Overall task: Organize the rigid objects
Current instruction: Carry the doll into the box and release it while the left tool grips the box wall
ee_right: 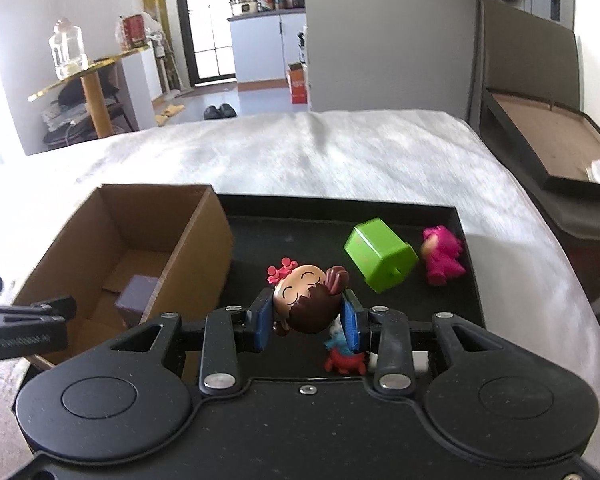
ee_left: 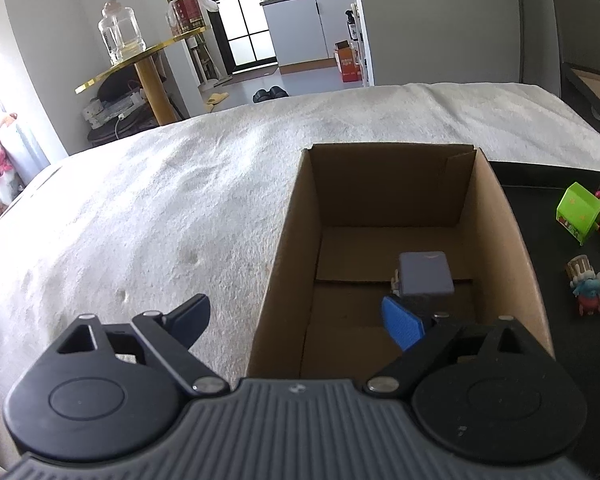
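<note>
Only the right wrist view shows the right gripper (ee_right: 307, 314) clamping the doll figurine (ee_right: 306, 300) above the black tray (ee_right: 470, 264). The left wrist view shows the left gripper (ee_left: 300, 320), fingers wide, at the cardboard box (ee_left: 284, 240).

Your right tool (ee_right: 307, 322) has blue pads (ee_right: 265, 319) around a doll head (ee_right: 306, 300) with brown hair and a pink bow. On the black tray (ee_right: 440, 216) far right you see a lime-green house (ee_right: 378, 254) and a magenta figure (ee_right: 442, 254). The box (ee_left: 496, 216) is plain brown cardboard, holding a grey-purple block (ee_left: 425, 274); the bed (ee_left: 160, 200) is white.
</note>
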